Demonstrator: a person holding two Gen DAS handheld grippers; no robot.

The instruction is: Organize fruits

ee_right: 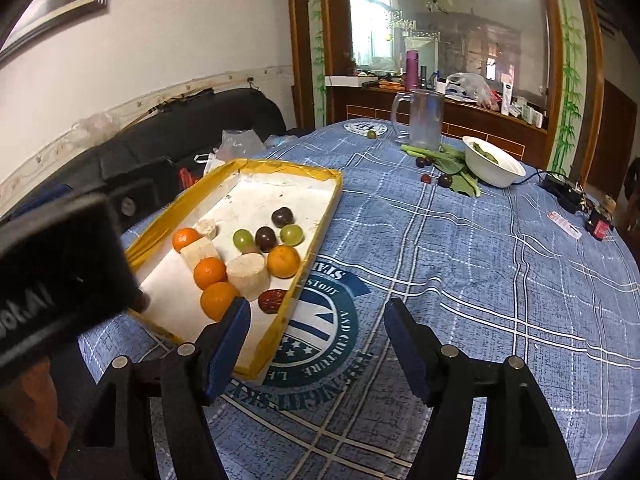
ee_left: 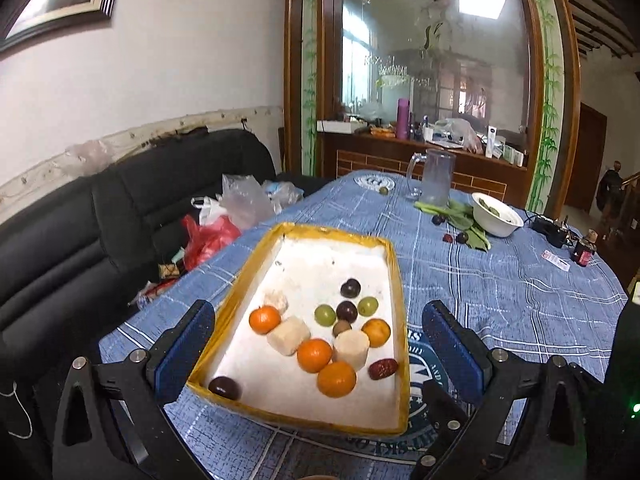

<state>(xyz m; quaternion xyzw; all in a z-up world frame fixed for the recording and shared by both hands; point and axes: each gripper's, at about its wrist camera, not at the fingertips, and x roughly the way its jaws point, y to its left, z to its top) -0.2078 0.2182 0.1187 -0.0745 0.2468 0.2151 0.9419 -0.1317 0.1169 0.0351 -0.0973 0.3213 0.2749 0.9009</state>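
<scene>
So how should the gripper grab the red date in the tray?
Take the red date across its narrow middle, coming from above. It lies flat on its side, long and oval, so the short way fits between the fingers. It sits close to the tray's yellow wall and a pale cut chunk, leaving little room for a sideways approach.

A round table under a blue plaid cloth [ee_right: 460,248] with a printed round emblem carries a shallow white tray with a yellow taped rim [ee_left: 394,264] at its near left. At the far end stand a clear glass pitcher [ee_left: 436,178] and a white bowl [ee_left: 496,216] beside leafy green stalks [ee_left: 466,220], with 3 small dark fruits [ee_left: 462,237] loose by them. A lone green fruit [ee_left: 384,191] lies far left of the pitcher; black and red small items [ee_left: 582,254] sit at the far right.
</scene>
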